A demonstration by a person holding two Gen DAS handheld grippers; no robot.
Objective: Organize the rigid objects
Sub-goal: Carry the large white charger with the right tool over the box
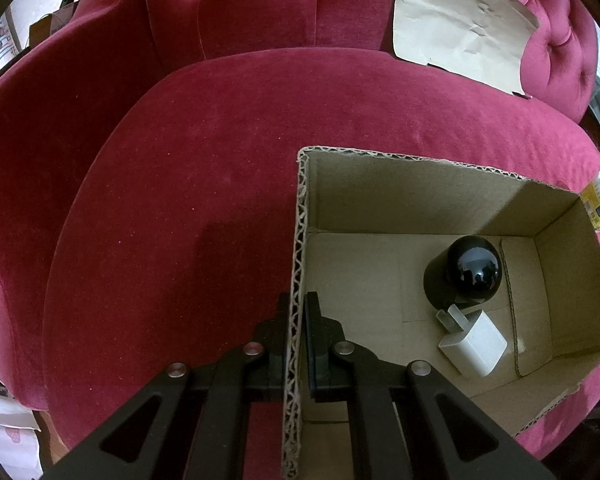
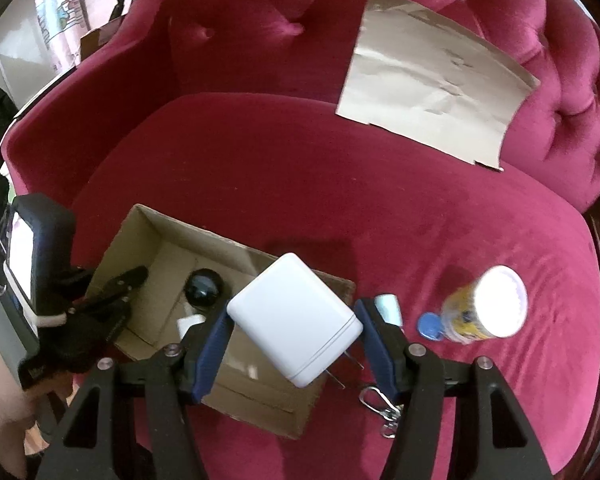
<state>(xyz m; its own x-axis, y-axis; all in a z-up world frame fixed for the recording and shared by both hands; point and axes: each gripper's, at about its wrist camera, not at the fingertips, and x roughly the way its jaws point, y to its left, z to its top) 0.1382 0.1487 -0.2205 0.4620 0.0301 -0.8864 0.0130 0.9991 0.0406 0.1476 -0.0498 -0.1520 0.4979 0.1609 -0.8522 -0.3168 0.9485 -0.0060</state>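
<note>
An open cardboard box (image 1: 420,196) sits on a red velvet sofa seat. Inside lie a glossy black round device (image 1: 466,268) and a small white plug adapter (image 1: 474,344). My left gripper (image 1: 298,312) is shut on the box's left wall. In the right wrist view my right gripper (image 2: 294,316) is shut on a large white charger block (image 2: 294,312) with its two prongs pointing down-right, held above the box's (image 2: 148,232) right end. The black device (image 2: 204,286) shows inside.
A yellow bottle with a white cap (image 2: 486,306), a blue disc (image 2: 430,326), a small white-teal item (image 2: 390,308) and a metal carabiner (image 2: 378,396) lie on the seat right of the box. A flat cardboard sheet (image 2: 432,80) leans on the backrest.
</note>
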